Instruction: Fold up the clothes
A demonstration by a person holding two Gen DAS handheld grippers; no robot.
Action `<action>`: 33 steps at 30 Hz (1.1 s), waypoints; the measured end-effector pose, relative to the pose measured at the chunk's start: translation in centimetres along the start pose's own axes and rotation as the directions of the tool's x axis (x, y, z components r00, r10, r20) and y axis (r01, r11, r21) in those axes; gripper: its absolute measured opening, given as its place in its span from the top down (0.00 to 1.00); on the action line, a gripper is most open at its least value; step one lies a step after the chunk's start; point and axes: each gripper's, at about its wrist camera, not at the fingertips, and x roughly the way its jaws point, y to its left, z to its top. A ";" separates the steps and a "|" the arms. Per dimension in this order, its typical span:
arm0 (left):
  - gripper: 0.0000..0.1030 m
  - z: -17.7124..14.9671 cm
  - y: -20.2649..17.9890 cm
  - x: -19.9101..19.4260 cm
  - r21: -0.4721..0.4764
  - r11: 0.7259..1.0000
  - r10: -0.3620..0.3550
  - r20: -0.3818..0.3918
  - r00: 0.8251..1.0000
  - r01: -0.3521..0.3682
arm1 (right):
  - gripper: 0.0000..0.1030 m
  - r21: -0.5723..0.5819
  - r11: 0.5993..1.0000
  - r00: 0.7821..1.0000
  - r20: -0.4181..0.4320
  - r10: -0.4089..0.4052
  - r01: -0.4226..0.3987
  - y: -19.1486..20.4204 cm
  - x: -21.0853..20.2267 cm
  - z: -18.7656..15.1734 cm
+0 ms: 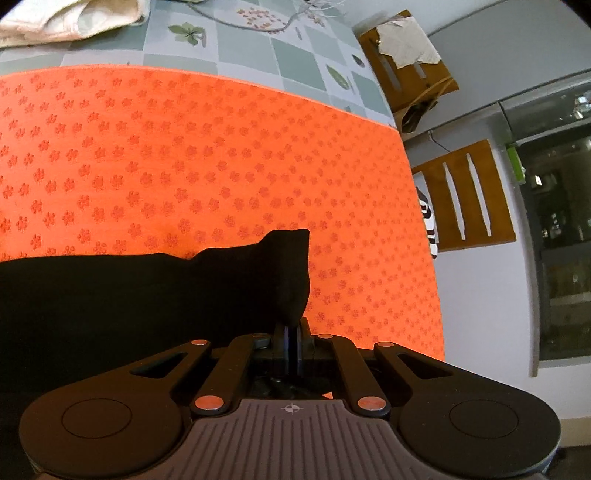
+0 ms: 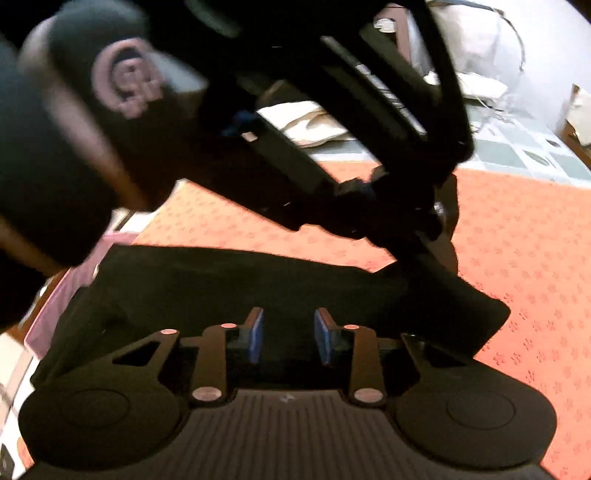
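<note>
The left gripper (image 1: 292,332) is pinching a corner of the black garment (image 1: 147,291), its two blue pads pressed together with the cloth rising in a peak just above them. The garment is lying across the near part of the orange mat (image 1: 221,155), stretching away to the left of the pinched corner. The mat, printed with small flower shapes, is covering most of the table (image 1: 258,48), whose checked leaf-pattern cloth is showing along the far edge. A cream cloth (image 1: 74,18) is sitting at the far left corner of the table, off the mat. Two wooden chairs (image 1: 469,195) are standing beyond the table's right edge.

In the right wrist view, the right gripper (image 2: 289,336) is hovering with its jaws parted, the blue pads (image 2: 256,334) well apart and holding nothing. The garment (image 2: 221,288) is lying directly beneath and ahead of it on the mat (image 2: 517,240). The left gripper (image 2: 402,206) is reaching down from above, blurred, and meeting the garment near its far right corner. A dark sleeve with a round pale logo (image 2: 125,77) is filling the upper left.
</note>
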 end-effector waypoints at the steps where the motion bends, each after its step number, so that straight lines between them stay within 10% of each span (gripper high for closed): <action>1: 0.94 0.0 0.1 0.1 -0.004 1.000 0.002 0.000 1.000 -0.002 | 0.77 0.012 1.000 1.000 0.000 -0.003 0.003 -0.2 0.2 -0.1; 19: 0.94 -0.5 3.9 -3.9 -0.051 0.999 0.021 0.065 0.998 -0.018 | 0.83 -0.070 0.997 0.992 -0.124 0.027 -0.036 0.5 -0.9 -2.4; 33: 0.94 -5.0 13.9 -11.1 -0.085 0.962 0.269 0.161 0.950 -0.258 | 0.72 0.121 0.991 0.992 -0.105 0.067 -0.054 -4.1 -10.6 -3.8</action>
